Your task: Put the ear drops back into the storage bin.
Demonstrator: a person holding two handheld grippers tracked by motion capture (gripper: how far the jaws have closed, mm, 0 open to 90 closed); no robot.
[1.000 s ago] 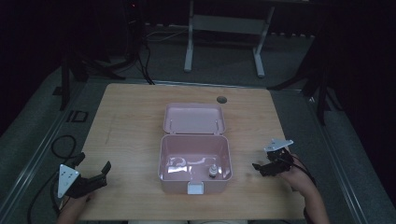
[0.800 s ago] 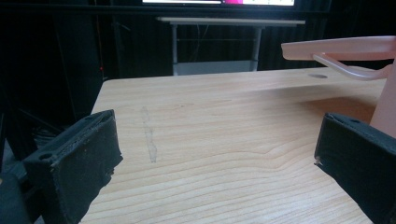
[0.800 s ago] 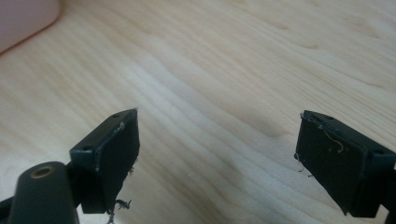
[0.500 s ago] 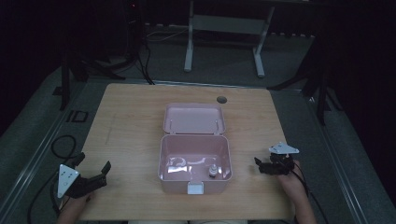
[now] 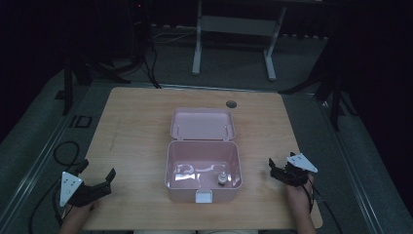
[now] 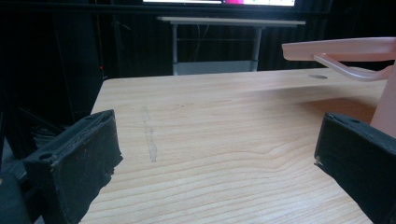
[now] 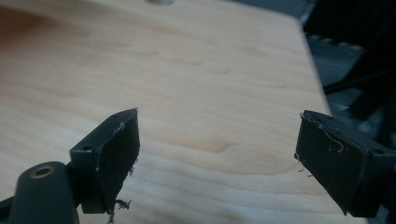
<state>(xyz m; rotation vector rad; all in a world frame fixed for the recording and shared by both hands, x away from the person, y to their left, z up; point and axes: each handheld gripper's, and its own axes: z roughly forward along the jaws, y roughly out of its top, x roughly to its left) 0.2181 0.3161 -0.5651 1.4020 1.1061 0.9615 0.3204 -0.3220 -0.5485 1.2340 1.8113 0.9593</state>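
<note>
A pink box [image 5: 203, 170] sits open near the front middle of a pale wooden desk [image 5: 131, 126], its lid [image 5: 202, 124] laid back flat toward the far edge, as seen from the high view. Inside, on the floor of the box, lie a small round knobbed object [image 5: 222, 179] near the front right corner and some pale, glossy items [image 5: 187, 171] to its left (too dim to make out). A white latch tab [image 5: 204, 196] hangs at the front wall. A round cable hole [image 5: 231, 104] marks the desk beyond the lid.

The left tongs [image 5: 97, 178] rest at the desk's front left corner, well apart from the box, jaws spread and holding nothing. The right tongs [image 5: 273, 168] lie at the front right, near the box's right side but not touching it, jaws likewise parted and empty.

The left gripper view adds what the overhead angle cannot: looking low across the wood grain between the spread left tongs [image 6: 215, 154], it catches the pink box's wall [image 6: 385, 112] at the far right edge, with the lid [image 6: 341, 48] seen edge-on above it, and a faint scuff line [image 6: 149, 135] on the desk. The right gripper view looks along the right tongs [image 7: 217, 156] at bare wood and the desk's right edge [image 7: 313, 65], with dark floor beyond; frayed threads cling to both pads.
</note>
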